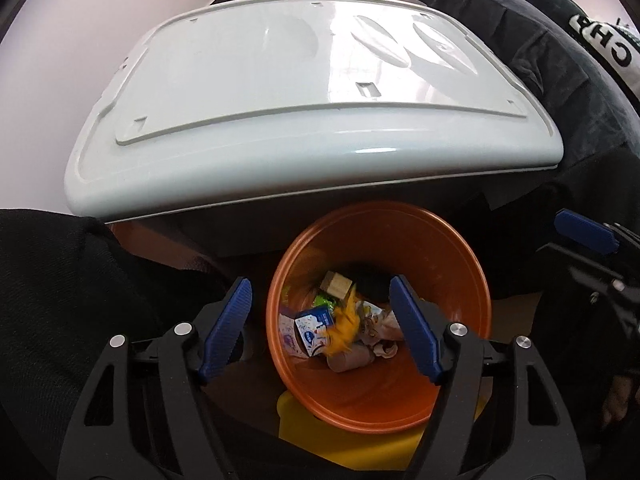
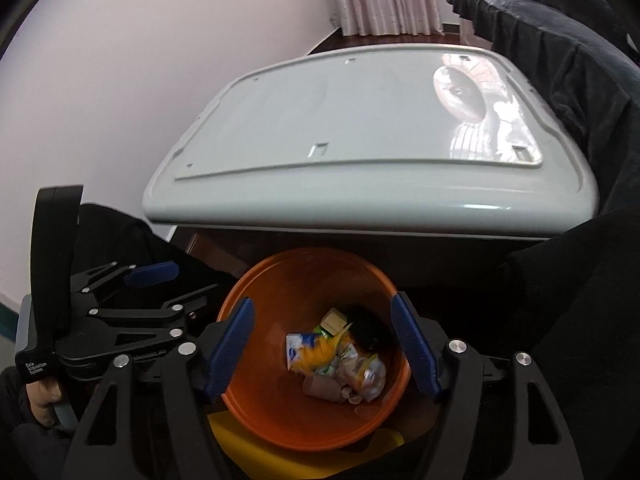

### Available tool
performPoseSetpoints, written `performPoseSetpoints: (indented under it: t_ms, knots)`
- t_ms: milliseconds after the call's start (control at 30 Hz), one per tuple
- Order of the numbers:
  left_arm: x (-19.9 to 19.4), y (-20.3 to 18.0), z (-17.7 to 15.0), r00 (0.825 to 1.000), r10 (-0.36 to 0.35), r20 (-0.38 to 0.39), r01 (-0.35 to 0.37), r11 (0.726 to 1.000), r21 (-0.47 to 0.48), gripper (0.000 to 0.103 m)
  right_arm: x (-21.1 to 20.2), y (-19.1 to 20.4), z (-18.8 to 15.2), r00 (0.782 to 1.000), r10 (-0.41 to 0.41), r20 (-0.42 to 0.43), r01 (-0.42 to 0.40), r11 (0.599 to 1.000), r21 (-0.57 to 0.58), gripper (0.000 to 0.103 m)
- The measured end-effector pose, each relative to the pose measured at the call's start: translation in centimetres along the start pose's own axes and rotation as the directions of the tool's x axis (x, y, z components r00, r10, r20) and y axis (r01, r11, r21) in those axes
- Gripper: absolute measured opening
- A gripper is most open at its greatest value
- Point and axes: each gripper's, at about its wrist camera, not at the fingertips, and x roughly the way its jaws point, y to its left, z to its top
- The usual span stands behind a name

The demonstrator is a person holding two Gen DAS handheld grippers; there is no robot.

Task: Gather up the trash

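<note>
An orange bin stands on the floor below both grippers, also seen in the right wrist view as the orange bin. Trash lies at its bottom: a blue-and-white carton, a blurred yellow wrapper, a small brown box and crumpled paper. My left gripper hangs over the bin, open, with nothing between its blue pads. My right gripper is open above the same bin, also holding nothing. The left gripper shows at the left of the right wrist view.
A white glossy table juts over the bin's far side. A yellow thing lies under the bin's near edge. Dark clothing drapes at the right, and black fabric sits at the left. A hand grips the left tool's handle.
</note>
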Motion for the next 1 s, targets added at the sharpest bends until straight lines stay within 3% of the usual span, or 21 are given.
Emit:
performPoseSetpoints:
  t_ms: [133,200,300,367,400,467,667,767,1000]
  knots:
    - [-1.1,1.2,2.1,0.997,0.013,0.080,-0.009,0.999,-0.044,0.071,-1.1,0.0,2.3,0.991,-0.075,0.112,0.081,0.995,-0.049,0.087]
    - [-1.7,1.7,4.0,0.989,0.036,0.145,-0.027,0.998,-0.064,0.082,-1.5,0.3,3.8,0.972,-0.120,0.201,0.139,0.987,-0.081,0.098]
    - [-2.5,1.9,7.5,0.964,0.078,0.253,-0.063,0.996,-0.066,0.084,-1.7,1.0,6.7,0.916,-0.178,0.360,0.243,0.960,-0.141,0.098]
    - [-2.6,1.8,9.5,0.943,0.129,0.308,-0.116,0.991,-0.059,0.084,-0.9,1.5,9.0,0.856,-0.246,0.456,0.356,0.918,-0.175,0.098]
    - [-2.4,1.7,11.0,0.932,0.143,0.333,-0.133,0.990,-0.053,0.084,-0.4,1.5,9.9,0.834,-0.274,0.479,0.397,0.901,-0.177,0.098]
    - [-2.0,1.9,12.5,0.928,0.129,0.349,-0.120,0.992,-0.048,0.084,0.9,1.0,12.0,0.809,-0.328,0.488,0.444,0.885,-0.141,0.098]
    - [0.5,3.4,14.6,0.937,0.087,0.339,-0.052,0.992,-0.111,0.084,3.1,-1.7,13.3,0.806,-0.383,0.451,0.426,0.905,0.008,0.098]
    - [1.3,4.0,14.6,0.940,0.104,0.324,-0.061,0.988,-0.140,0.084,3.9,-2.3,13.6,0.818,-0.390,0.423,0.417,0.908,0.030,0.098]
    - [1.7,5.0,14.4,0.944,0.115,0.310,-0.066,0.984,-0.164,0.084,4.3,-2.1,13.5,0.814,-0.400,0.421,0.421,0.906,0.046,0.098]
